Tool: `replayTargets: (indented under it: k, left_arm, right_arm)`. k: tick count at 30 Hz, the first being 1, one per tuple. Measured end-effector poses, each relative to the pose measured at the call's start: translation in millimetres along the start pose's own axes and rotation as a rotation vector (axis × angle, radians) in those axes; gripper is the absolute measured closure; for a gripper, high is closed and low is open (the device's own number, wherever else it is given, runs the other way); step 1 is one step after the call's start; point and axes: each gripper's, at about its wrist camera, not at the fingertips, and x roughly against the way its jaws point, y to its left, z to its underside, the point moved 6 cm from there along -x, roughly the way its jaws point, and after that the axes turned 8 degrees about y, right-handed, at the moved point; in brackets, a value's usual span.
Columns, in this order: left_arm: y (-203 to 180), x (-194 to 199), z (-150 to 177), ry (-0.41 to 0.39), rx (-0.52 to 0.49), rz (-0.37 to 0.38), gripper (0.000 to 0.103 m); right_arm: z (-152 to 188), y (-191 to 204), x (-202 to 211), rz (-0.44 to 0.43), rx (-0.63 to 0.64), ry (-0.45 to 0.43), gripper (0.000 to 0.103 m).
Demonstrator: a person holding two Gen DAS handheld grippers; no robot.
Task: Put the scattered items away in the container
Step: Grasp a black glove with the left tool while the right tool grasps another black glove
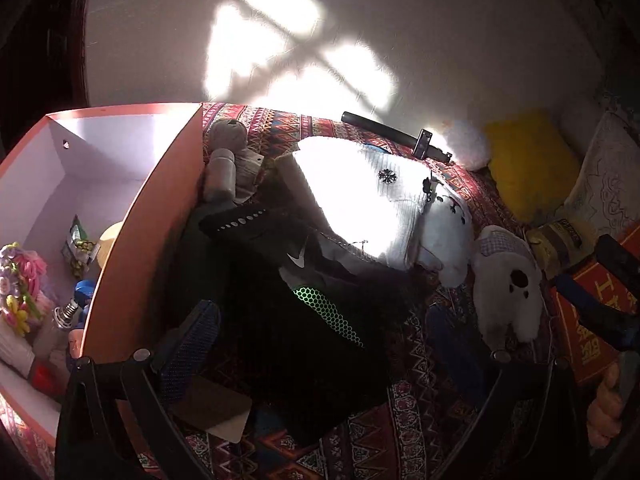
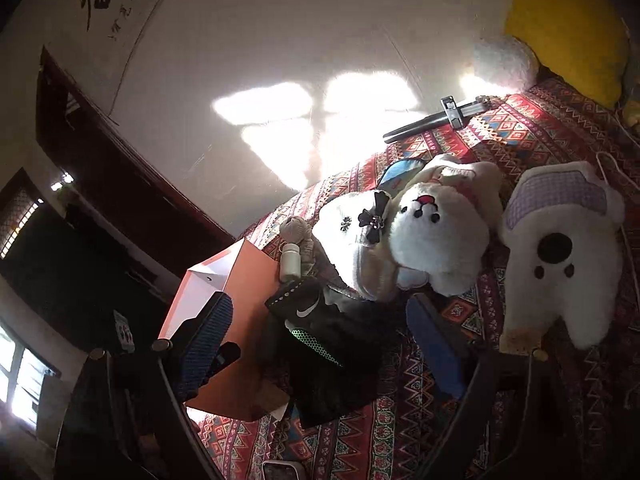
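Note:
An orange box (image 1: pixel 156 216) with a white inside stands at the left on the patterned bedspread and holds several small items. Beside it lies a black fabric item (image 1: pixel 308 300) with a white swoosh and a green honeycomb patch. My left gripper (image 1: pixel 320 344) is open above it, with nothing gripped. My right gripper (image 2: pixel 320 344) is open too, over the same black item (image 2: pixel 320 328) next to the box (image 2: pixel 244 320). Behind lie a white knitted hat (image 2: pixel 348 232), a white plush bear (image 2: pixel 436 240), a second white plush (image 2: pixel 560 264), a small grey teddy (image 2: pixel 294 226) and a white bottle (image 2: pixel 290 264).
A black rod-like tool (image 2: pixel 432 120) lies at the wall. A yellow cushion (image 2: pixel 568 20) sits at the back right. In the left wrist view a red box with characters (image 1: pixel 588 320) and a hand (image 1: pixel 608 404) are at the right. A phone (image 2: pixel 280 472) shows at the bottom edge.

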Motion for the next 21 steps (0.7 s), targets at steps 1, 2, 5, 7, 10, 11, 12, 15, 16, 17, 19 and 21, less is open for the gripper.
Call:
replayTargets:
  k: [1,2,5,7,10,11,12,15,16,17,19,21]
  left_arm:
    - [-3.0,-10.4,-1.9,0.015,0.006,-0.012,0.0]
    - [-5.1,-19.6,-5.3,0.025,0.012,-0.021,0.0]
    - [-2.0,-43.0,-19.6,0.04,0.018,-0.071,0.0]
    - [7.1,-58.8,-29.5,0.06,0.035,-0.094,0.0]
    - [18.1,-76.2,-39.2,0.086,0.076,-0.059,0.028]
    - [20.7,-81.1,-40.4,0.1,0.085,-0.049,0.061]
    - [22.4,-86.4,-40.5,0.117,0.092,-0.041,0.087]
    - [26.5,-87.0,-37.9,0.124,0.125,0.011,0.095]
    - [26.1,-83.7,-37.6,0.121,0.138,0.043,0.096]
    - [24.2,-79.0,-38.0,0.116,0.145,0.081,0.096]
    - [19.1,-68.0,-40.1,0.101,0.152,0.143,0.097]
    - [13.0,-56.7,-42.7,0.085,0.159,0.198,0.098]
  right_arm:
    - [0.7,-9.5,-3.6,0.004,-0.015,0.009,0.013]
    - [1.2,-17.7,-7.0,0.005,-0.027,0.019,0.013]
    - [4.7,-36.4,-17.7,0.005,-0.046,0.054,0.013]
    - [7.1,-44.0,-22.5,0.007,-0.048,0.074,0.013]
    - [11.0,-49.6,-29.4,0.025,-0.036,0.102,0.014]
    - [13.0,-49.8,-32.6,0.026,-0.028,0.115,0.015]
    - [15.6,-49.0,-36.2,0.023,-0.018,0.134,0.02]
    - [27.3,-42.1,-52.2,0.005,0.024,0.212,0.038]
    - [33.0,-37.7,-58.8,-0.002,0.039,0.24,0.039]
    - [39.5,-32.6,-66.3,-0.01,0.057,0.269,0.039]
    - [54.7,-22.4,-83.6,-0.008,0.097,0.317,0.038]
    - [71.0,-16.1,-103.9,0.014,0.123,0.362,0.03]
